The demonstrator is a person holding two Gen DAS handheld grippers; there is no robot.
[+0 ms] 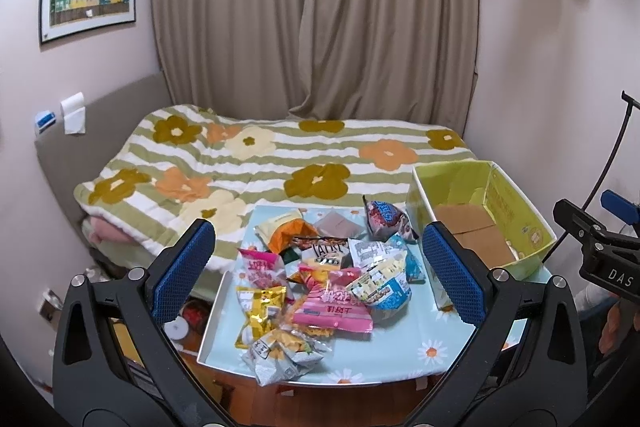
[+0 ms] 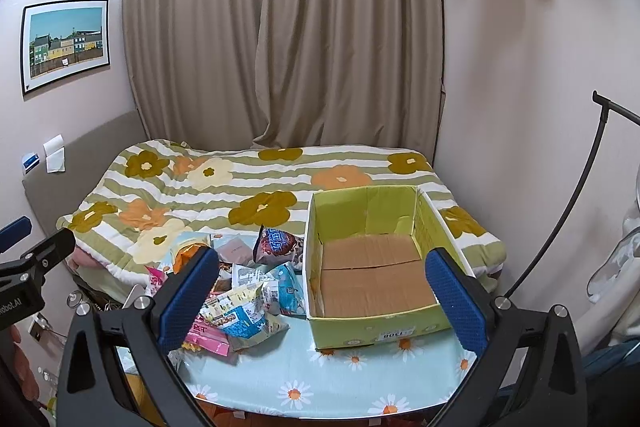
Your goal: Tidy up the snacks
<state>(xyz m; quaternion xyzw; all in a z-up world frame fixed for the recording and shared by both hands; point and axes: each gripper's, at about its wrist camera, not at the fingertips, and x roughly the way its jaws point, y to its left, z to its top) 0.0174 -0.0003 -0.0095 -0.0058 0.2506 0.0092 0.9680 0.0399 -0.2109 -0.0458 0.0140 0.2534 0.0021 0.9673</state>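
The green box (image 2: 376, 267) is being framed by wide-parted jaws near the desk's (image 2: 320, 379) right edge, snack packets (image 2: 248, 291) heaped at its left.

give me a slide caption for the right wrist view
Open right gripper faces an empty green box beside piled snack packets.

Left gripper (image 1: 318, 277) frame: we see matte black plastic arms with triangular cut-outs.
Left gripper pads (image 1: 182, 273): blue, with a fine dotted grip texture.
Left gripper fasteners: we note round silver screws at the arm joints.
Right gripper (image 2: 322, 301) frame: the same black plastic build and cut-outs.
Right gripper pads (image 2: 456, 301): blue and dotted.
Right gripper fasteners: silver screw heads at the joints.
Markings: we read white letters "DAS" on the right gripper's side, seen from the left camera.
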